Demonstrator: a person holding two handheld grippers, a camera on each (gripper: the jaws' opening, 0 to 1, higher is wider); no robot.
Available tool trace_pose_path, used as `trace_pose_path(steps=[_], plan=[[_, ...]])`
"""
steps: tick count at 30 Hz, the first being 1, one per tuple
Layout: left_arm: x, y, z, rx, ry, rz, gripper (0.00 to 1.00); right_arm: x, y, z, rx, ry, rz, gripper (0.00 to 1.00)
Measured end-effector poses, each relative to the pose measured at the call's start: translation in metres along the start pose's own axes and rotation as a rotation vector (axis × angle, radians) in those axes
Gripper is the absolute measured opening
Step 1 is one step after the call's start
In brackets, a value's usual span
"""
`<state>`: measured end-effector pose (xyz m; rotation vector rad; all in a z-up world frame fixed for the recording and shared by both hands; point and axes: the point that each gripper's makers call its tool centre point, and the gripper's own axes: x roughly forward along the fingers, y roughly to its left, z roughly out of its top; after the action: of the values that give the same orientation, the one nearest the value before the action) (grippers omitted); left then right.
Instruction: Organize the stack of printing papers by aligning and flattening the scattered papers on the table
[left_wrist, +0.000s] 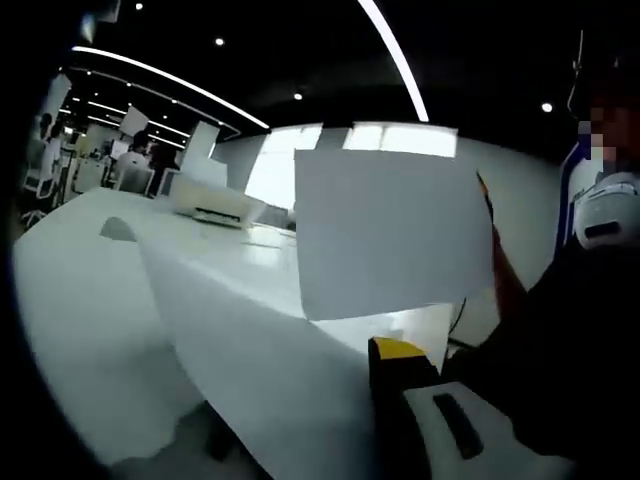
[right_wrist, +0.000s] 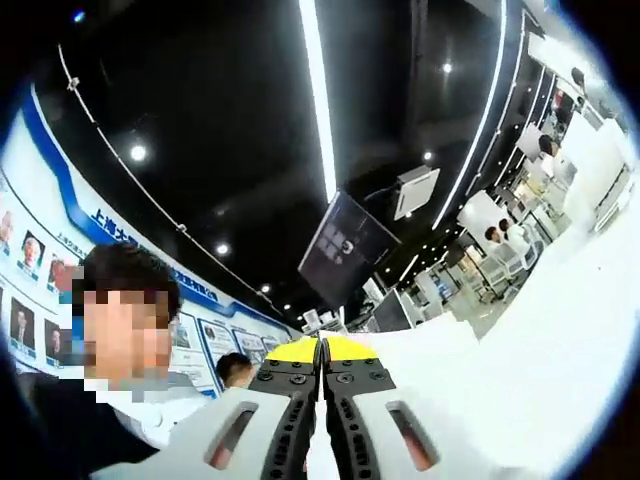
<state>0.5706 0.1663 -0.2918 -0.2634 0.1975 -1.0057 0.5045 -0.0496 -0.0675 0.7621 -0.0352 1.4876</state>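
While a paper sheet (left_wrist: 385, 235) hangs lifted above the table (left_wrist: 90, 300), aligning looks unfinished; right gripper (right_wrist: 321, 352) jaws pinch together on its edge; left gripper (left_wrist: 425, 385) state unclear.

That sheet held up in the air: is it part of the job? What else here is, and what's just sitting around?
Job:
sheet, held up
paper on the table
right gripper, fingers closed on a sheet edge

Just around:
printer
hanging screen
wall posters
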Motion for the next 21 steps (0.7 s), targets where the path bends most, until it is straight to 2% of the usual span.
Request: trace_pose_path(steps=[4, 7, 13, 15, 18, 19, 20, 21], plan=[[0.001, 0.0, -0.001, 0.005, 0.007, 0.005, 0.25, 0.01, 0.028, -0.002, -0.05, 0.025, 0.048, 0.0], [0.001, 0.0, -0.001, 0.007, 0.008, 0.008, 0.25, 0.014, 0.04, -0.001, -0.095, 0.033, 0.064, 0.0], [0.001, -0.001, -0.001, 0.005, 0.009, 0.009, 0.25, 0.009, 0.039, 0.013, -0.126, 0.006, 0.057, 0.0], [0.001, -0.001, -0.001, 0.006, 0.011, 0.009, 0.25, 0.008, 0.032, 0.013, -0.123, 0.0, 0.044, 0.0], [0.001, -0.001, -0.001, 0.009, 0.013, 0.009, 0.25, 0.001, 0.007, 0.016, -0.092, -0.008, 0.003, 0.0], [0.001, -0.001, -0.001, 0.009, 0.014, 0.008, 0.25, -0.001, -0.002, 0.014, -0.087, 0.003, 0.001, 0.0], [0.001, -0.001, -0.001, 0.009, 0.015, 0.008, 0.25, -0.006, -0.023, 0.012, -0.039, 0.006, -0.055, 0.0], [0.001, -0.001, -0.001, 0.009, 0.016, 0.008, 0.25, -0.009, -0.035, 0.011, -0.032, 0.008, -0.077, 0.0]])
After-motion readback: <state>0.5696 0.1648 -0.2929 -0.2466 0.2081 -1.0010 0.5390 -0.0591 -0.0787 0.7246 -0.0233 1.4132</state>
